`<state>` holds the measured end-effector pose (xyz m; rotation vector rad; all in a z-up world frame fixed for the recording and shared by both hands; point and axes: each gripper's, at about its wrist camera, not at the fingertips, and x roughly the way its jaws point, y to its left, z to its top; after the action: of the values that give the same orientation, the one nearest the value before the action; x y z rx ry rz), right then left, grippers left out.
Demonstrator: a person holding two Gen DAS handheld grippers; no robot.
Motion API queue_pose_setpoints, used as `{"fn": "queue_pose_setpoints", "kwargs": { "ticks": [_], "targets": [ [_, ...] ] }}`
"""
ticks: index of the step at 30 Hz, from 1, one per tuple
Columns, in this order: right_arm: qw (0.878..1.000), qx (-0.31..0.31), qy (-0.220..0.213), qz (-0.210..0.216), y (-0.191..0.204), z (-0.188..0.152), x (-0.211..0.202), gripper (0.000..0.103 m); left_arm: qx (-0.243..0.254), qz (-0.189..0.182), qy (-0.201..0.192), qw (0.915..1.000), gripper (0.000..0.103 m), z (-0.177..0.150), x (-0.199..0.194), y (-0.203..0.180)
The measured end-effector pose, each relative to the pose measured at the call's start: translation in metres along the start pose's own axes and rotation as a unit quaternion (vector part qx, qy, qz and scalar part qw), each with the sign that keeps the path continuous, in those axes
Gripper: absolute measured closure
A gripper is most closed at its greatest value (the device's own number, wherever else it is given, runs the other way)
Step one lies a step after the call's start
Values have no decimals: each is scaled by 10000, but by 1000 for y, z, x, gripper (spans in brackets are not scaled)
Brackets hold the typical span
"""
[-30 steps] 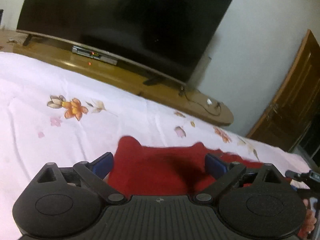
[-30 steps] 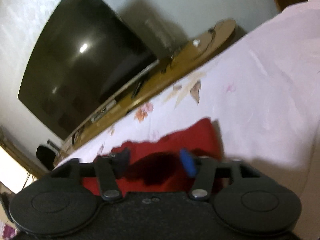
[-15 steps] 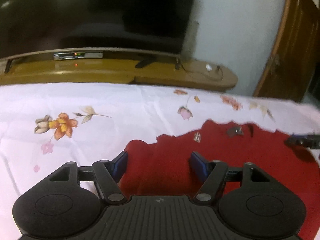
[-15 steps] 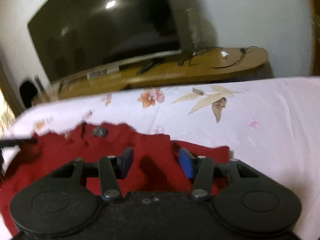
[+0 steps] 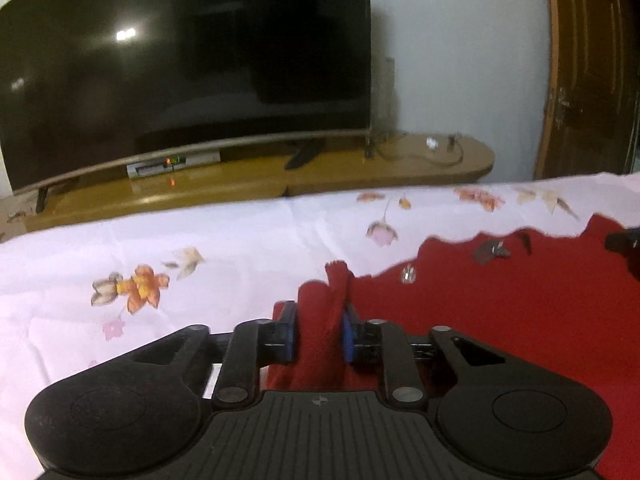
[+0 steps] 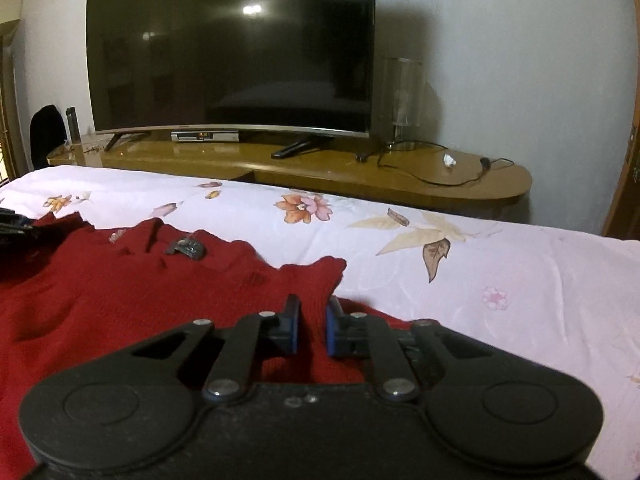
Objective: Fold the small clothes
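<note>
A small red knit garment point(image 5: 520, 320) lies spread on a pale pink floral bedsheet point(image 5: 200, 248); it also shows in the right wrist view point(image 6: 120, 292). A dark ornament point(image 6: 186, 249) sits near its far edge. My left gripper point(image 5: 319, 334) is shut on a bunched fold at the garment's left corner. My right gripper point(image 6: 311, 328) is shut on a fold at the garment's right corner. The left gripper's tip point(image 6: 12, 226) shows at the left edge of the right wrist view.
A large dark television point(image 6: 232, 48) stands on a long wooden cabinet point(image 6: 440, 176) beyond the bed. A glass lamp point(image 6: 402, 104) and a cable point(image 6: 440, 176) sit on the cabinet. A wooden door point(image 5: 592, 68) is at the right.
Both grippers were open over the red garment; both have now closed on folds at its corners. Both views have levelled out towards the television.
</note>
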<state>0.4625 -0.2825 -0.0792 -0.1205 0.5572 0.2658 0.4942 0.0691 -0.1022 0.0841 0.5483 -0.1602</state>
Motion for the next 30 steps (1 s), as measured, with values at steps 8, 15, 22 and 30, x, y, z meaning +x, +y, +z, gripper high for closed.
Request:
{"fn": "queue_pose_setpoints", "kwargs": {
  "ticks": [8, 15, 22, 30],
  "targets": [
    [9999, 54, 121, 11, 0, 1, 6, 82, 291, 215, 13, 9993, 63, 7, 6, -6],
    [9996, 255, 59, 44, -6, -1, 6, 81, 294, -30, -156, 9994, 63, 23, -2, -10],
    [9989, 336, 309, 67, -9, -1, 14, 84, -213, -502, 698, 9961, 68, 6, 27, -1],
    [9994, 262, -210, -5, -7, -2, -4, 92, 67, -312, -91, 9994, 98, 7, 7, -8]
  ]
}}
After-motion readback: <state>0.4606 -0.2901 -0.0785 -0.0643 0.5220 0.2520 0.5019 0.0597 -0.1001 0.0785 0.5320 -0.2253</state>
